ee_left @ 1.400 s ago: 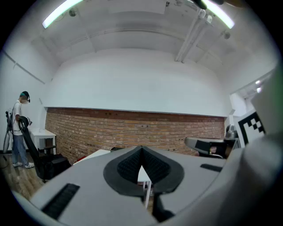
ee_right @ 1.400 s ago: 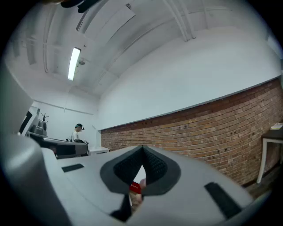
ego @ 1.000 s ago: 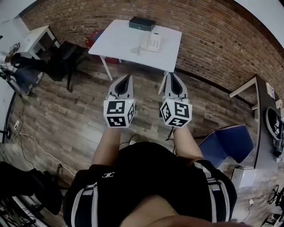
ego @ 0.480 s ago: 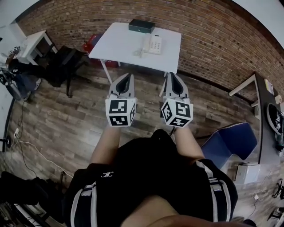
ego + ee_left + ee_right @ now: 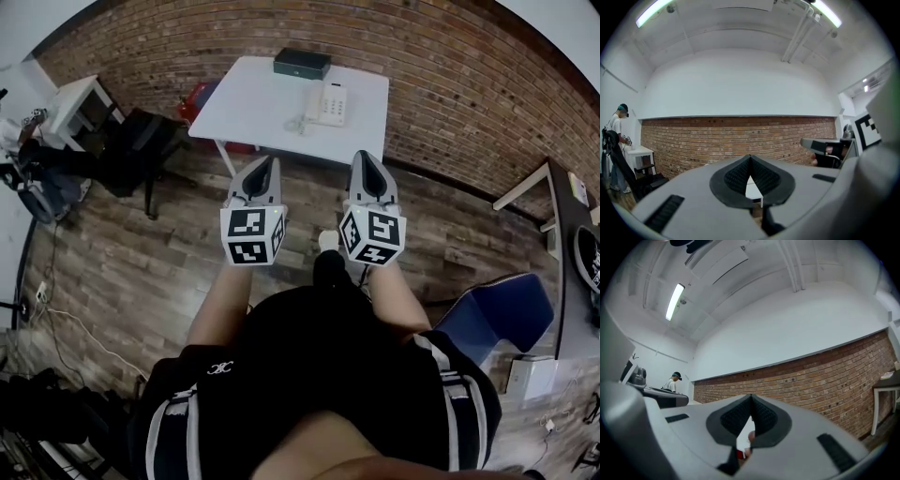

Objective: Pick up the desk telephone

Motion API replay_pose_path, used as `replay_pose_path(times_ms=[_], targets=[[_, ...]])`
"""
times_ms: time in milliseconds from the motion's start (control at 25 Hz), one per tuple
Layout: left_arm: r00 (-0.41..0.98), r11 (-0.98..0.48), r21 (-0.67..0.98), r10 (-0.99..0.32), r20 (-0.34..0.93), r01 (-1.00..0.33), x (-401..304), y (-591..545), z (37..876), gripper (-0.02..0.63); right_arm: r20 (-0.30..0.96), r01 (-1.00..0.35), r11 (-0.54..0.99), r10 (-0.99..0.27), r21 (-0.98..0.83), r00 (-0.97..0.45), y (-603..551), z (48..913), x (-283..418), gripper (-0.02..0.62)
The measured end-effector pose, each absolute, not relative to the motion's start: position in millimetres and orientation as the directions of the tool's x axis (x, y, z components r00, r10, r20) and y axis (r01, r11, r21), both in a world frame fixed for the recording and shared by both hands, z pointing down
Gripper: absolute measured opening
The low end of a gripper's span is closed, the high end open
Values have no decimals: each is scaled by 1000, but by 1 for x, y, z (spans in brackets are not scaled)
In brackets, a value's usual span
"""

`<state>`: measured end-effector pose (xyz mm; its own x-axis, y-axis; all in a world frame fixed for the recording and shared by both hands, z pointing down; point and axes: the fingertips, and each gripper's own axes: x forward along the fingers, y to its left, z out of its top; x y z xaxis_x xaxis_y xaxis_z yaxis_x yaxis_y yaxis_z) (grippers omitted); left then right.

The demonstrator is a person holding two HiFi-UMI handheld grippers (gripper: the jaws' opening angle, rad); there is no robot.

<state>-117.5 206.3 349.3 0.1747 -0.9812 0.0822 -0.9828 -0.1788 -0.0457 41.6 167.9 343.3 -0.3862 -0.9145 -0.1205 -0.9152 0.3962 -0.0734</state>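
A white desk telephone [image 5: 325,102] with a coiled cord lies on the white table [image 5: 253,103] by the brick wall, in the head view. My left gripper [image 5: 270,161] and right gripper [image 5: 363,157] are held side by side in front of the table, short of its near edge, pointing level at it. Both are shut with nothing between the jaws. In the left gripper view, the left gripper [image 5: 750,158] shows its tips meeting, with a strip of the white table [image 5: 753,190] behind. The right gripper [image 5: 751,397] looks the same in its own view.
A dark flat box [image 5: 302,63] sits at the table's far edge. A smaller white table [image 5: 70,98] and black chair [image 5: 141,136] stand at left, a blue chair [image 5: 492,314] at right. A person [image 5: 614,145] stands far left by the brick wall [image 5: 717,140].
Both grippers and the person have advanced toward the white table, which now sits a little closer and lower in the head view. The jaws stayed shut.
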Motion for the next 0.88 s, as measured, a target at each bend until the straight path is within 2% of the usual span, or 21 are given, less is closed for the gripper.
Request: replay_pose_path(times_ms=[360, 880], targets=[[143, -148, -54, -986, 87, -988, -133, 103, 358, -5, -134, -912, 403, -911, -84, -390, 58, 353, 30, -8], [135, -136, 11, -968, 213, -991, -136, -57, 400, -5, 5, -912, 386, -921, -135, -390, -108, 398, 32, -8]])
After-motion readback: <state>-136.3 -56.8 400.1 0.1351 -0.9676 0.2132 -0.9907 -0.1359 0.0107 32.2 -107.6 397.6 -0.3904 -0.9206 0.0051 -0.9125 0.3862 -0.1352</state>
